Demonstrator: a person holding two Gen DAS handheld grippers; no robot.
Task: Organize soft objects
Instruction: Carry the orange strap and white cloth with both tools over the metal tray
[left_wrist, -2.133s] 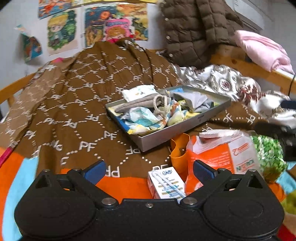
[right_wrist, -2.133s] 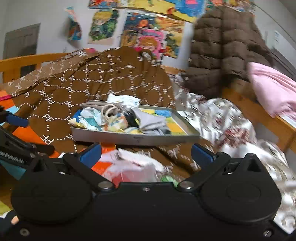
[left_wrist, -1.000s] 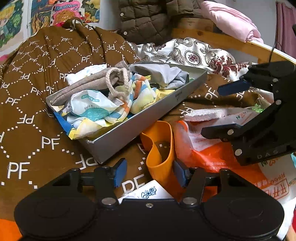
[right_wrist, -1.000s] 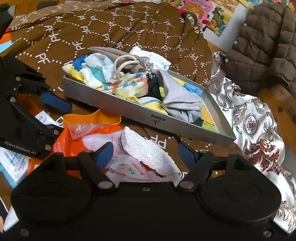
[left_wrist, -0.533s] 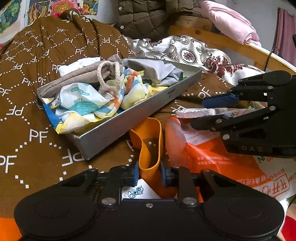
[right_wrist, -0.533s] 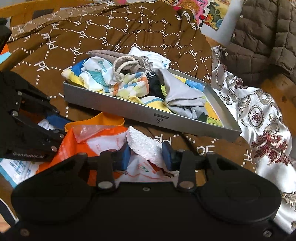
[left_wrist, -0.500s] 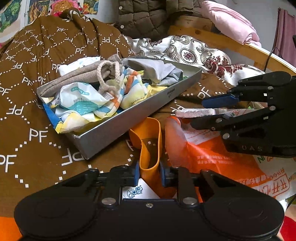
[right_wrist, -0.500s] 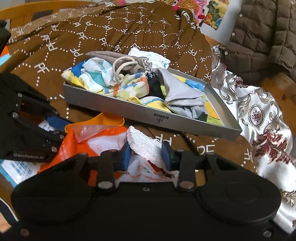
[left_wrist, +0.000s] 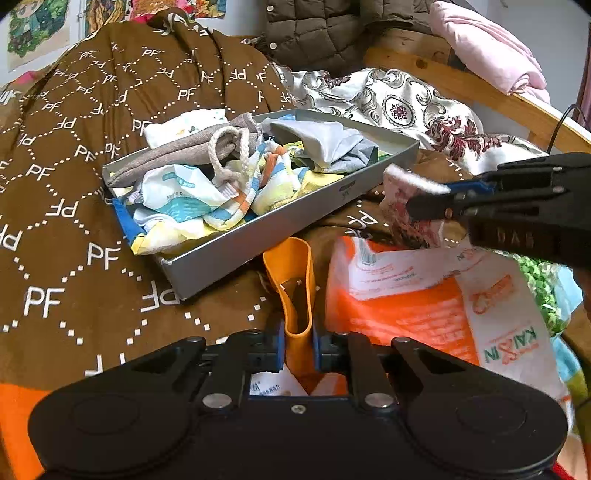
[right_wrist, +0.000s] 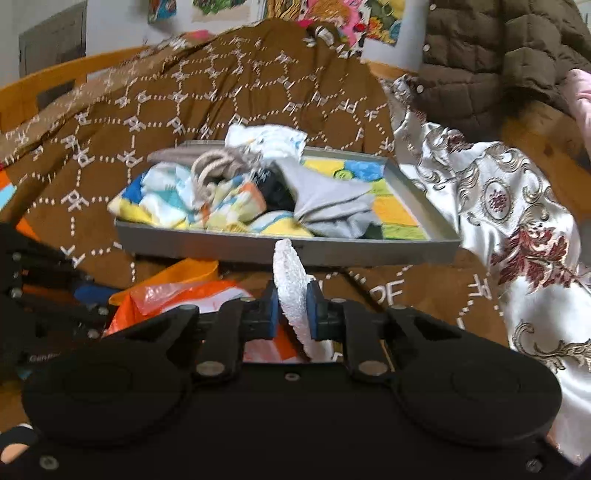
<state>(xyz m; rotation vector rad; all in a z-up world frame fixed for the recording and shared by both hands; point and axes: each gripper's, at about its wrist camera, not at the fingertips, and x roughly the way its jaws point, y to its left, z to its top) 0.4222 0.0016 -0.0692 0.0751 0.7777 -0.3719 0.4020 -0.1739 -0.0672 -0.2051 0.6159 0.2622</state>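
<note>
While right gripper (right_wrist: 291, 308) pinched white fluffy pad (right_wrist: 290, 284) edge-on, near grey tray (right_wrist: 332, 251), left gripper (left_wrist: 298, 345) squeezed orange soft band (left_wrist: 293, 273) near tray's near wall. Both looked light, floppy; mid-edge pinch was probably adequate, sag likely.

A small carton (left_wrist: 273, 386) at six o'clock lies mostly hidden behind the left gripper (left_wrist: 298, 341); its print is unreadable.
</note>
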